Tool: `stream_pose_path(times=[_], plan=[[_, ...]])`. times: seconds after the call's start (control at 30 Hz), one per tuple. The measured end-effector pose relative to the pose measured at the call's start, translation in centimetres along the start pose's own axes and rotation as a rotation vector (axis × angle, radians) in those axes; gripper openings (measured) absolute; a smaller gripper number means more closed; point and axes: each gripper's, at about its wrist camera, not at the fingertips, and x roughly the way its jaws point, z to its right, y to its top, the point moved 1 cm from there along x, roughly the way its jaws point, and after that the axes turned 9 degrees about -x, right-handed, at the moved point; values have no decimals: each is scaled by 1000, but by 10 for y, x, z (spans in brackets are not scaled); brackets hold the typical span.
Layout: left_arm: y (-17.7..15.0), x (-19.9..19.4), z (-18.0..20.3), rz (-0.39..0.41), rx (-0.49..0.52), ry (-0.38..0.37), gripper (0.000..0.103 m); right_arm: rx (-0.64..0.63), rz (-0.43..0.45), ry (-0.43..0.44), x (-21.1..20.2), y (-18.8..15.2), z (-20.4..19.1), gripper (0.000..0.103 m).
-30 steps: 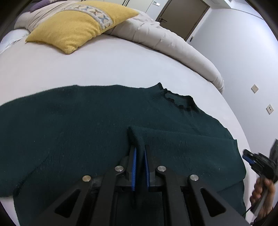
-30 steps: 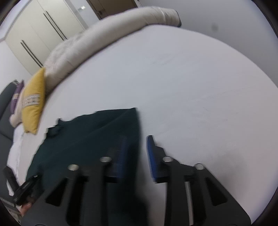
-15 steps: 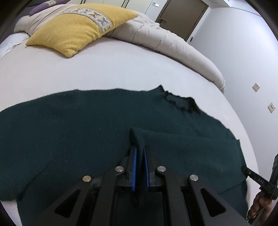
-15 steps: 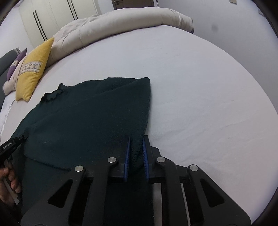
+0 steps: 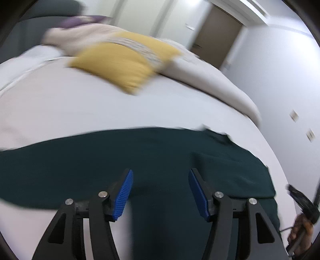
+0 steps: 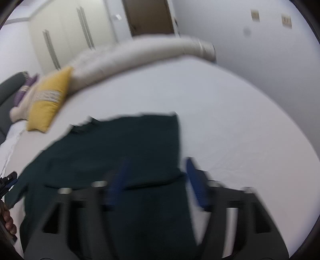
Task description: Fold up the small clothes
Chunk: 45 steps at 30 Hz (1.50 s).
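Observation:
A dark green knit sweater (image 5: 140,156) lies flat on the white bed (image 5: 80,108), its right sleeve folded over the body. It also shows in the right wrist view (image 6: 120,152). My left gripper (image 5: 160,180) is open and empty above the sweater's lower part. My right gripper (image 6: 156,172) is open and empty over the folded right edge. The right gripper shows at the right edge of the left wrist view (image 5: 302,202). Both views are blurred by motion.
A yellow pillow (image 5: 124,64) and a rolled beige duvet (image 5: 210,80) lie at the far side of the bed. White wardrobes (image 6: 66,34) and a brown door (image 6: 148,16) stand behind. A grey wall (image 6: 260,50) runs along the right.
Both grippers have opened and let go of the sweater folds they held half a second ago. Both have pulled up and back, and the views tilted.

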Motion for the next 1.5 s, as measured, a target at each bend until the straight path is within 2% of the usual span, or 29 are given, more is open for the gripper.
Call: stream_pose_path(times=[0.03,0.07,0.13,0.2,0.3,0.4,0.53,0.6,0.63,0.67,0.7,0.73,0.83,0.93,1.03,1.13,1.2,1.3,1.4,1.5], plan=[[2,-15,-27,18,-42,33,63,-16,43,8,-14,-2,-11,83],[5,-30,-58,39,-93,69,64,-44,88,20,-32,-5,-30,84],[7,-58,-125,68,-224,146,66,-85,118,61,-53,-12,-58,88],[7,-80,-186,89,-346,211,66,-105,115,119,-65,-19,-81,94],[8,-97,-245,107,-439,291,65,-158,93,192,-77,-31,-115,94],[10,-96,-281,89,-534,294,65,-198,76,214,-87,-43,-145,94],[19,-80,-301,68,-579,263,62,-175,12,288,-90,-54,-172,94],[24,-74,-298,54,-550,272,42,-159,-5,313,-92,-60,-181,92],[27,-72,-302,44,-552,266,35,-157,-11,315,-91,-62,-185,88],[29,-70,-303,36,-562,268,24,-155,-19,319,-94,-65,-187,85],[32,-72,-307,36,-570,261,17,-153,-24,323,-94,-66,-187,81],[34,-72,-307,36,-573,253,15,-149,-28,326,-95,-68,-186,79],[36,-84,-281,77,-521,243,12,-120,-25,338,-96,-67,-175,76],[43,-91,-229,100,-419,189,11,-79,-30,344,-87,-68,-161,76],[46,-91,-154,102,-289,110,11,-39,-36,340,-86,-74,-141,76],[34,-72,-68,60,-144,26,11,-4,-41,335,-79,-78,-124,76],[15,-53,-14,26,-46,-14,11,20,-44,331,-77,-82,-115,76],[-25,-12,52,-61,42,-73,11,57,-56,321,-71,-87,-99,76],[-65,28,93,-133,113,-91,11,81,-78,306,-63,-91,-86,76],[-97,55,110,-194,152,-64,13,100,-117,297,-51,-94,-80,76]])
